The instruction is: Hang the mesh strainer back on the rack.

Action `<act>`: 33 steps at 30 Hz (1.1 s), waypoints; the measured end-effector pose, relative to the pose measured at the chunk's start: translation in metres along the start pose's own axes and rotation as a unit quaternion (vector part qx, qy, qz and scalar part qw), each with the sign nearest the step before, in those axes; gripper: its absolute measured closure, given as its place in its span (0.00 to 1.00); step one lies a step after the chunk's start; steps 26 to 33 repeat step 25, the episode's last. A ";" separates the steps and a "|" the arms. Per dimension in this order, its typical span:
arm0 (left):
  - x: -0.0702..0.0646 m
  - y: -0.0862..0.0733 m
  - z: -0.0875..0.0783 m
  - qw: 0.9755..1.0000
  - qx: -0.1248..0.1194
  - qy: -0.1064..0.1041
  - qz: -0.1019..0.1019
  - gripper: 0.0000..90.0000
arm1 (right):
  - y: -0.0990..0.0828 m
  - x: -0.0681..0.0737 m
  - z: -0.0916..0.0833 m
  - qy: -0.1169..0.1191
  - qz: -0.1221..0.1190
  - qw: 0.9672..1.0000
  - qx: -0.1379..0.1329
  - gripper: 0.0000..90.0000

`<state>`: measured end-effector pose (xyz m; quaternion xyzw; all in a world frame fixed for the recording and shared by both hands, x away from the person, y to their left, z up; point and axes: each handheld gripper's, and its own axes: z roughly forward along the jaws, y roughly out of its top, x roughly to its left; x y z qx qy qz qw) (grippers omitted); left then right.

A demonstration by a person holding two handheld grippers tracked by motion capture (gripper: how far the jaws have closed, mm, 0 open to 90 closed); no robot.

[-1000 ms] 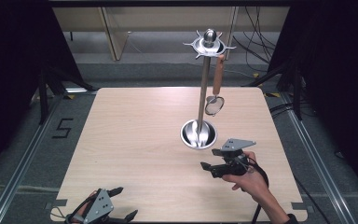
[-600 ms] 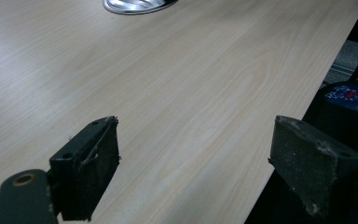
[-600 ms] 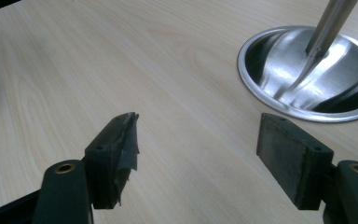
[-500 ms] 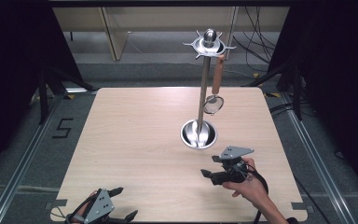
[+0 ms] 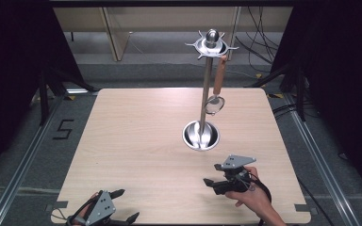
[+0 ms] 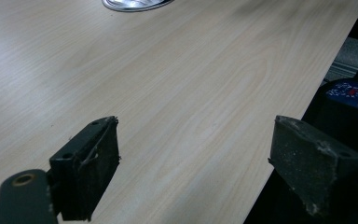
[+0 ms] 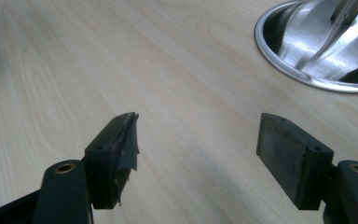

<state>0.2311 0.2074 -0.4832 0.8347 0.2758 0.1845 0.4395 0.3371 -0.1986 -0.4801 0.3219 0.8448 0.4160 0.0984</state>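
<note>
In the high view, a steel stand point(image 5: 201, 134) rises right of the centre of the wooden desk point(image 5: 136, 141): a round dish base, a thin upright pole and a spiked crown at the top of the frame. A ladle point(image 5: 216, 89) with a brown handle hangs from the crown's right side, its bowl just beside the pole, well above the base. The right tongs point(image 5: 213, 178) sit in the lower right of the frame, held in a hand point(image 5: 252, 200) just above the desk, near the base and below it in the picture, jaws pointing left. In the right gripper view the right tongs point(image 7: 198, 140) stand wide apart with nothing between them but bare wood, and the rim of the stand point(image 7: 284, 65) fills the upper right corner. The left tongs point(image 5: 126, 205) lie at the bottom left edge of the high view, at the desk's near edge, well apart from the stand. In the left gripper view the left tongs point(image 6: 196, 161) are spread wide too and hold nothing; one jaw is over the wood, the other past the desk edge, with the stand point(image 6: 135, 3) at the top edge.
</note>
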 end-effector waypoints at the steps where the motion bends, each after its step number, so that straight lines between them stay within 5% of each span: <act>1: 0.000 0.000 0.000 1.000 0.000 0.000 -0.002 0.17 | -0.001 0.000 0.000 0.004 -0.002 1.000 0.005 0.33; 33: 0.000 0.000 0.001 1.000 -0.008 0.004 0.002 0.17 | -0.009 0.003 0.002 -0.003 0.011 1.000 0.008 0.33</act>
